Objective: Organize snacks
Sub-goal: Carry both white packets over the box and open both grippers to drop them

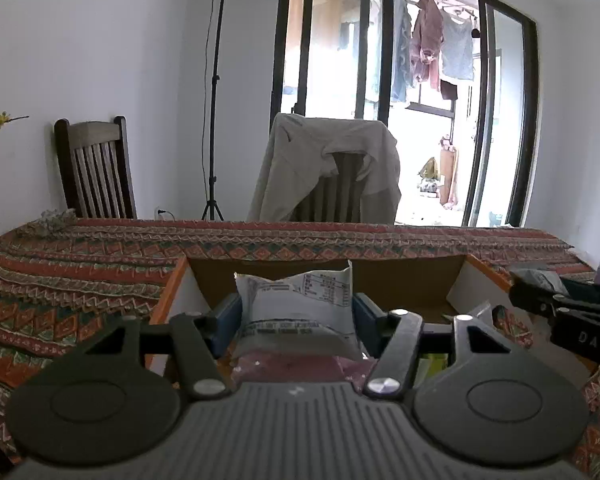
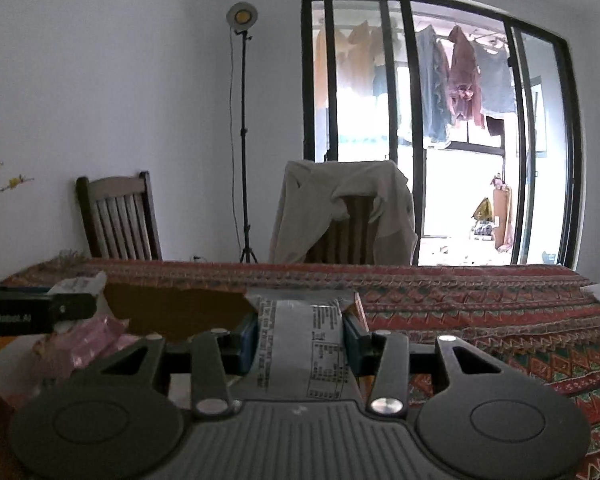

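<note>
Patterned cloth covers the counter (image 1: 80, 264), where an open cardboard box (image 1: 412, 280) sits at twelve o'clock. Left gripper (image 1: 294, 320) jaws bracket a white snack packet (image 1: 300, 300) above the box; right gripper (image 2: 300, 340) jaws clamp a silver packet (image 2: 300, 336) by the box's right wall, likely both for dropping in.

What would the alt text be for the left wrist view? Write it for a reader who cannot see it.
The left hand-held gripper holds a white snack packet between its blue pads over an open cardboard box on a table with a patterned cloth. Behind stand two wooden chairs, one draped with a beige garment, a light stand and glass doors.
</note>
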A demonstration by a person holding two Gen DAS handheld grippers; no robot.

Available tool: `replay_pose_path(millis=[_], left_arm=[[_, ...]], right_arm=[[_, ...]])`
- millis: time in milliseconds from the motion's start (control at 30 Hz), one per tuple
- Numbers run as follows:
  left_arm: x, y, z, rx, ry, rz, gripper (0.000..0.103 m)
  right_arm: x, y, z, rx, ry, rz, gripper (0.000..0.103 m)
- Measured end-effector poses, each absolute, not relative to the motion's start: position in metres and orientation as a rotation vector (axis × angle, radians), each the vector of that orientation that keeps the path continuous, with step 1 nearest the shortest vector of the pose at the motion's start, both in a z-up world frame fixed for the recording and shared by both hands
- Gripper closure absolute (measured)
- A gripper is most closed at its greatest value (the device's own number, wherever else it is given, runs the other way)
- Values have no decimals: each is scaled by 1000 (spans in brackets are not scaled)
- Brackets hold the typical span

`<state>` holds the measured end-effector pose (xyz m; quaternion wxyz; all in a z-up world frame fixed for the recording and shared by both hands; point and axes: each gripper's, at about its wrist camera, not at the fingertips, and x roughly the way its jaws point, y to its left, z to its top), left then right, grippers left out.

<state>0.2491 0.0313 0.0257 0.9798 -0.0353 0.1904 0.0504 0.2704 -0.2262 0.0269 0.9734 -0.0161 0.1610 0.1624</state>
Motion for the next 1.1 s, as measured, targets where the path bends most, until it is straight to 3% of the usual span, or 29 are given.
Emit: replay_pose_path(millis=[100,133,167,200,233,1100], left_arm=[[246,32,24,-78,367,115,30],[245,33,24,-85,359,112,24],[244,34,24,-96,352,114,11],[242,35,25,-105,342,125,2],[238,35,25,-111,323,141,0],[230,34,37,-151,306,173,0]], right_arm=[[269,-228,26,-25,331,331,55],[269,-229,26,-17,330,331,40],[269,-230,26,-11,327,328,31],[268,-231,26,-5,320,322,13],[267,-232,26,1,311,319,3],[262,-230,29,-32,314,297,0]])
